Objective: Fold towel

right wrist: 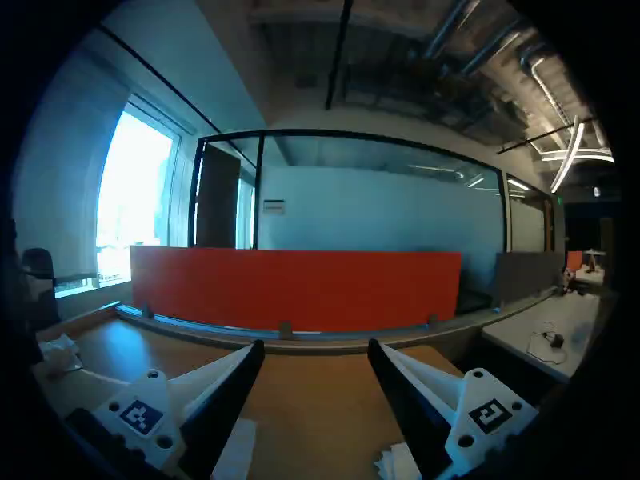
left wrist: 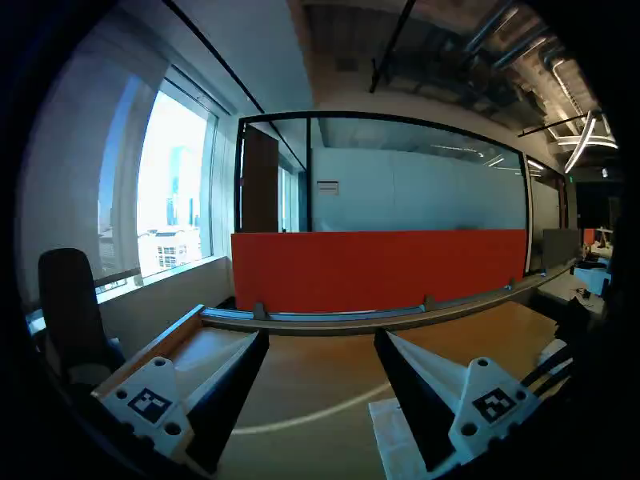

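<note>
A white towel point(left wrist: 394, 436) lies flat on the wooden table point(left wrist: 320, 384), its corner showing just inside the right finger of my left gripper point(left wrist: 320, 336). That gripper is open, held level above the table, with nothing between its fingers. In the right gripper view, white towel edges point(right wrist: 237, 452) show at the bottom, under both fingers. My right gripper point(right wrist: 316, 346) is also open and empty, above the table point(right wrist: 320, 408). Most of the towel is hidden below the fingers.
A red partition point(left wrist: 376, 268) with a metal rail runs along the table's far edge. A dark chair point(left wrist: 68, 308) stands by the window at left. Crumpled white cloth point(right wrist: 56, 352) lies at the left. A white desk point(right wrist: 552, 328) with a cable adjoins on the right.
</note>
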Action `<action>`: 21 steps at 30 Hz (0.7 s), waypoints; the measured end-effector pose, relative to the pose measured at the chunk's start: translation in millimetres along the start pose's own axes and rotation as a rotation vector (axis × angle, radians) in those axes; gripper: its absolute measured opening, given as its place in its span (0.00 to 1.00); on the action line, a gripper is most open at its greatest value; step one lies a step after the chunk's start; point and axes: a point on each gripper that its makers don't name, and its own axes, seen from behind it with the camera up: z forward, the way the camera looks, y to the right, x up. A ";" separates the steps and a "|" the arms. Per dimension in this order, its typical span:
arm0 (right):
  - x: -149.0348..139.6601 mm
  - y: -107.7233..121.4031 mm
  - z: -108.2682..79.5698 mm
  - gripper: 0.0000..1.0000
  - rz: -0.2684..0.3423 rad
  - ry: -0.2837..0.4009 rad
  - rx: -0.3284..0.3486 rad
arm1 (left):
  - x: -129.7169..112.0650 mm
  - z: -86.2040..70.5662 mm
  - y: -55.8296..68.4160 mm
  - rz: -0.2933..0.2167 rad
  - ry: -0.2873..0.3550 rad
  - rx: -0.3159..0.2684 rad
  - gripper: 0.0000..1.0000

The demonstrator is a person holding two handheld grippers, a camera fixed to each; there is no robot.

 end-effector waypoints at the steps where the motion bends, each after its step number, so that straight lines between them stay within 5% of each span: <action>1: 0.4 -1.5 0.5 1.00 -0.004 -0.004 0.007 | -1.0 1.8 2.0 0.004 -0.004 -0.004 0.98; 21: -7.5 -56.8 2.1 1.00 -0.152 -0.143 0.268 | -17.6 11.2 42.8 0.115 -0.126 -0.207 0.98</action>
